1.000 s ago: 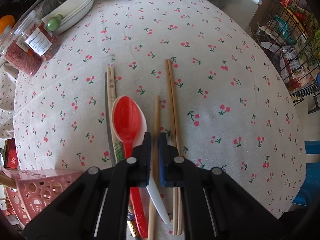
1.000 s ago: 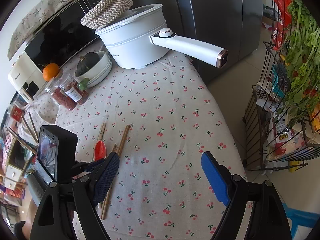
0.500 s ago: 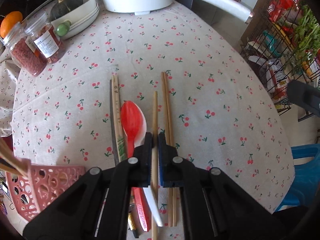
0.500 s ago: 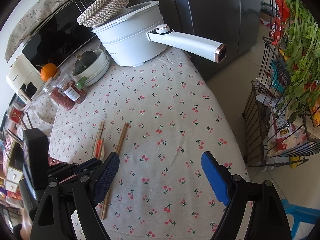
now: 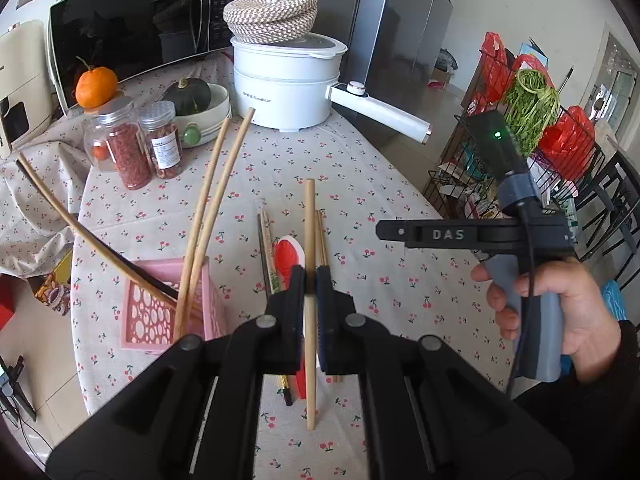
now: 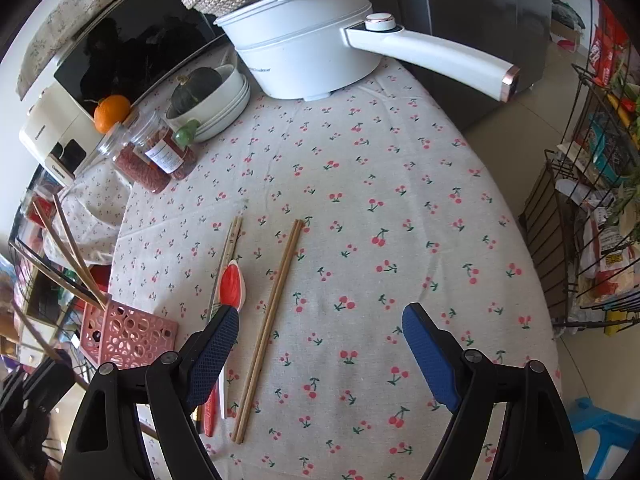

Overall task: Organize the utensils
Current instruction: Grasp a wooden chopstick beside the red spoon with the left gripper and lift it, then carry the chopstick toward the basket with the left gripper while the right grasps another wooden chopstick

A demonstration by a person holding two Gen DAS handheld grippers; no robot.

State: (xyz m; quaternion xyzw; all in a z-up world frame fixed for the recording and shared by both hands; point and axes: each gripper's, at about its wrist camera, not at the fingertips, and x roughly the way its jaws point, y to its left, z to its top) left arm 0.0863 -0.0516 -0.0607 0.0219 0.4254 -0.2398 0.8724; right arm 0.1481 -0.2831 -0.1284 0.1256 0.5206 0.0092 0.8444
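My left gripper (image 5: 308, 280) is shut on a single wooden chopstick (image 5: 309, 224) and holds it above the table. Below it lie a red spoon (image 5: 285, 254) on a white spoon, a thin chopstick pair (image 5: 265, 236) and a brown chopstick pair (image 6: 274, 308). A pink perforated holder (image 5: 160, 312) at the left holds several chopsticks (image 5: 208, 208); it also shows in the right wrist view (image 6: 124, 332). My right gripper (image 6: 320, 352) is open and empty above the tablecloth, right of the brown pair. The red spoon (image 6: 231, 284) lies by its left finger.
A white electric pot (image 5: 288, 80) with a long handle (image 6: 432, 56) stands at the back. Two spice jars (image 5: 148, 148), a bowl with a squash (image 5: 196, 100), an orange (image 5: 96, 84) and a microwave (image 5: 132, 28) are back left. A wire rack (image 6: 592, 200) stands right of the table.
My left gripper has lifted the single chopstick off the table and tilted upward. The pink holder now shows closer, at lower left. The right gripper stayed open and moved a little lower.
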